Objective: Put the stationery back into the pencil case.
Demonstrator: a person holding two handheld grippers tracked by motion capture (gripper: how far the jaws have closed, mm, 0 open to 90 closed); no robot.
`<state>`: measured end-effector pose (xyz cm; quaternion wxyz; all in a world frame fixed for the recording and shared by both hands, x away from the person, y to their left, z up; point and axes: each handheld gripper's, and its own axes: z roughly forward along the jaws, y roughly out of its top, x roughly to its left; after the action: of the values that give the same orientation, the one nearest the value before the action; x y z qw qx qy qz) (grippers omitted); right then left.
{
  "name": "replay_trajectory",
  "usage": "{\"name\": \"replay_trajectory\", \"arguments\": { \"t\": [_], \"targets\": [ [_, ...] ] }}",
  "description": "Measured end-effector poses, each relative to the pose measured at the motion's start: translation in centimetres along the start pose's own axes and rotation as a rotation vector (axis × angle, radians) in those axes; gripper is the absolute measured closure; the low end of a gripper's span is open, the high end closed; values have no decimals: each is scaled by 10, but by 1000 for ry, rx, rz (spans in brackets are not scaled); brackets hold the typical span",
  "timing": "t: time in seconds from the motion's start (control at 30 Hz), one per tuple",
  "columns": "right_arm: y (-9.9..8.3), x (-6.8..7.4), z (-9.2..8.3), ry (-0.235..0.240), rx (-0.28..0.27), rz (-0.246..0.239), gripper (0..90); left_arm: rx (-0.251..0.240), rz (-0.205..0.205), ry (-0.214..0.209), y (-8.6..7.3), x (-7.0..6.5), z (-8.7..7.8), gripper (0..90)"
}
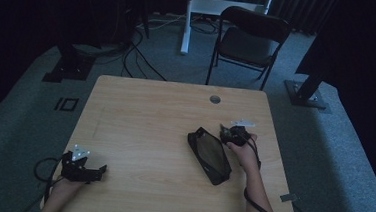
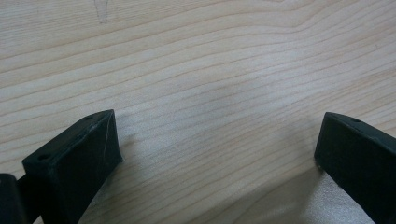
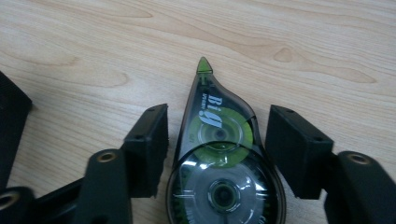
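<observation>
- Two grippers sit over the wooden counter [image 1: 149, 128]; the left gripper [image 2: 217, 149] rests near its front left corner, fingers spread wide and released.
- Black pouch [image 1: 209, 155] lies right of centre.
- Right gripper [image 3: 217, 140], beside the pouch toward the right edge, has fingers apart around a green-tipped correction tape dispenser [image 3: 219, 158], not clenched.

table [image 1: 144, 128]: pale wood grain, matt | correction tape [image 3: 219, 158]: clear glossy plastic, green tip | pouch [image 1: 209, 155]: black, slight sheen | gripper blocks: matt black plastic
</observation>
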<state>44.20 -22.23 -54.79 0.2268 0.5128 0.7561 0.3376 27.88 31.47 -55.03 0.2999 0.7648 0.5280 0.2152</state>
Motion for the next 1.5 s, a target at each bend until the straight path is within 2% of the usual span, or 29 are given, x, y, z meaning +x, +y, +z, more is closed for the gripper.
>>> {"name": "replay_trajectory", "arguments": {
  "t": [0.03, 0.23, 0.3, 0.47, 0.6, 0.87, 1.0, 1.1, 1.37, 1.47, 1.5],
  "targets": [
    [1, 0, 0, -1, 3, 1, 467, 0, 0, 0, 0, 0, 0, 1],
    [2, 2, 0, -1, 4, 5, 485, -1, -1, 0, 0, 0, 0, 2],
    [2, 1, -2, 6, 7, 33, 490, 0, -1, 0, 0, 0, 0, 1],
    [4, -2, -9, 2, 6, 50, 493, 0, -1, 0, 0, 0, 0, 1],
    [6, -4, -17, 8, 11, 46, 495, 0, -1, 0, 0, 0, 0, 1],
    [14, -3, -35, 10, -3, 45, 496, 0, -1, 0, 0, 0, 0, 2],
    [17, -3, -45, 12, -17, 76, 496, 0, -1, 0, 0, 0, 0, 2],
    [19, -3, -53, 10, -23, 82, 497, -1, -1, 0, 0, 0, 0, 1],
    [24, 0, -76, 18, -50, 86, 497, 0, 0, 0, 0, 0, 0, 1],
    [25, 3, -84, -10, -55, 56, 498, 0, 0, 0, 0, 0, 0, 2],
    [26, 4, -87, -5, -65, 62, 498, -1, -1, 0, 0, 0, 0, 1]
  ]
}}
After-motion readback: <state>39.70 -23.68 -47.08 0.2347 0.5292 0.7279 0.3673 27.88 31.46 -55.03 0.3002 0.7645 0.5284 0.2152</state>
